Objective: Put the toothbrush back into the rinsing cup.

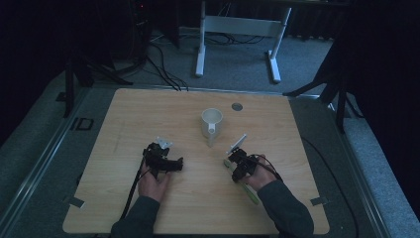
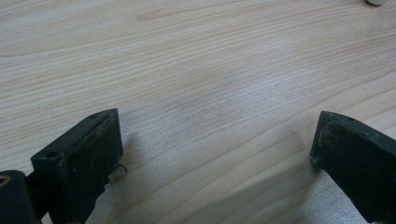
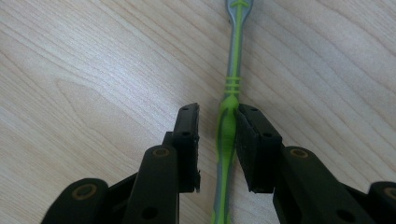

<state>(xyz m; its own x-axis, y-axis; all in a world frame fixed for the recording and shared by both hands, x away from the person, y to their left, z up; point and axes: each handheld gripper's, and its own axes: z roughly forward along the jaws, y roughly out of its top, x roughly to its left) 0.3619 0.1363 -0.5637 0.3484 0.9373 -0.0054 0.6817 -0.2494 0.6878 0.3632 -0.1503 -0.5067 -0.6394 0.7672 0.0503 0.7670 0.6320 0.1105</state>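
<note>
A green and grey toothbrush lies flat on the wooden table; in the high view the toothbrush sticks out from under the person's right hand. My right gripper is lowered over its handle with one jaw on each side. The right jaw touches the handle and a narrow gap remains at the left jaw. In the high view that right gripper is right of the table's centre. My left gripper is wide open over bare wood, and the high view shows this left gripper left of centre.
A white mug stands upright behind and between the two grippers, its handle toward the person. A small grey disc is set into the tabletop behind the mug. A white desk frame stands on the floor beyond the table.
</note>
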